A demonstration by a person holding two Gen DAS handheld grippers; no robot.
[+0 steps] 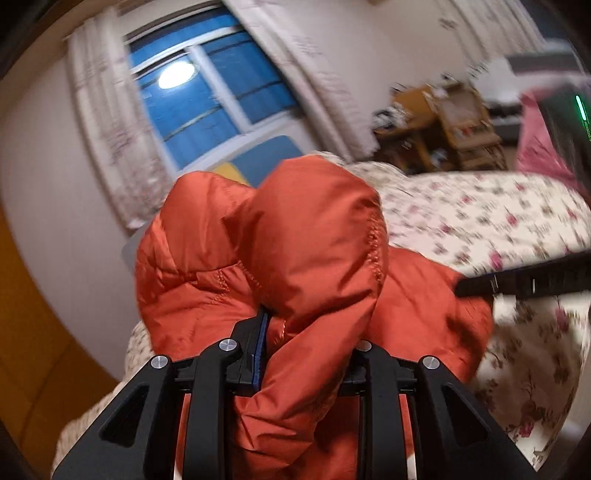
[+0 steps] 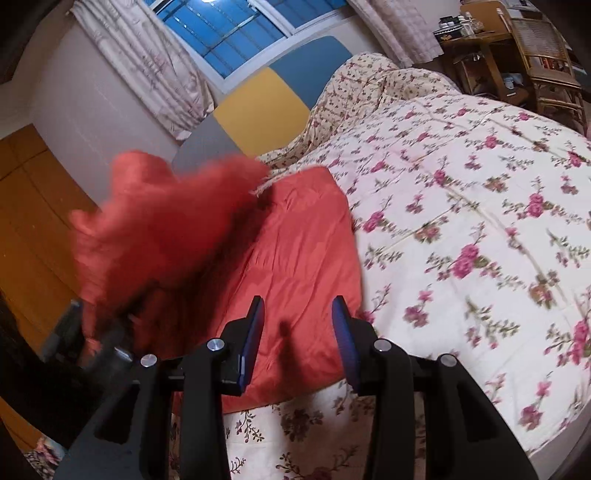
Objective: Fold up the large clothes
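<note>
Flowered bed (image 2: 461, 206) beneath a window: orange jacket (image 2: 295, 251) partly spread, one bunched end pinched and lifted by left gripper (image 1: 295, 354); right gripper (image 2: 298, 343) spread, empty (folding judged barely begun).

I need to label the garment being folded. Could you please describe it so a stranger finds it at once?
Look at the bed with the flowered quilt, under the window. On its near left side lies an orange padded jacket, one part lifted by the left gripper. It is the only plain orange thing on the flowered cover.
</note>
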